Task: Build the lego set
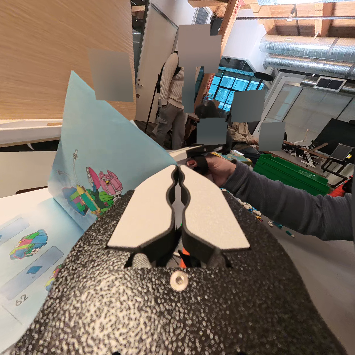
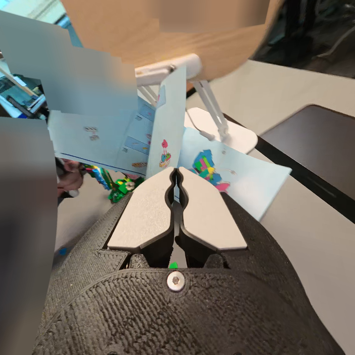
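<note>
- Lego build (image 2: 119,187), green, on table (image 2: 84,217) far left of right gripper (image 2: 176,170).
- Booklet page (image 2: 167,123) upright, pinched in closed right gripper.
- Left gripper (image 1: 178,168) closed on same page's (image 1: 99,138) edge.
- Loose bricks (image 1: 255,211) scattered right.

The left gripper (image 1: 178,169) hides the lower edge of a raised page of the instruction booklet (image 1: 99,146), whose flat pages run off the picture's left edge. Loose bricks (image 1: 276,224) on the bench (image 1: 317,269) are too small to identify. In the right wrist view, the partly built model (image 2: 119,188) is blurred and half hidden.
</note>
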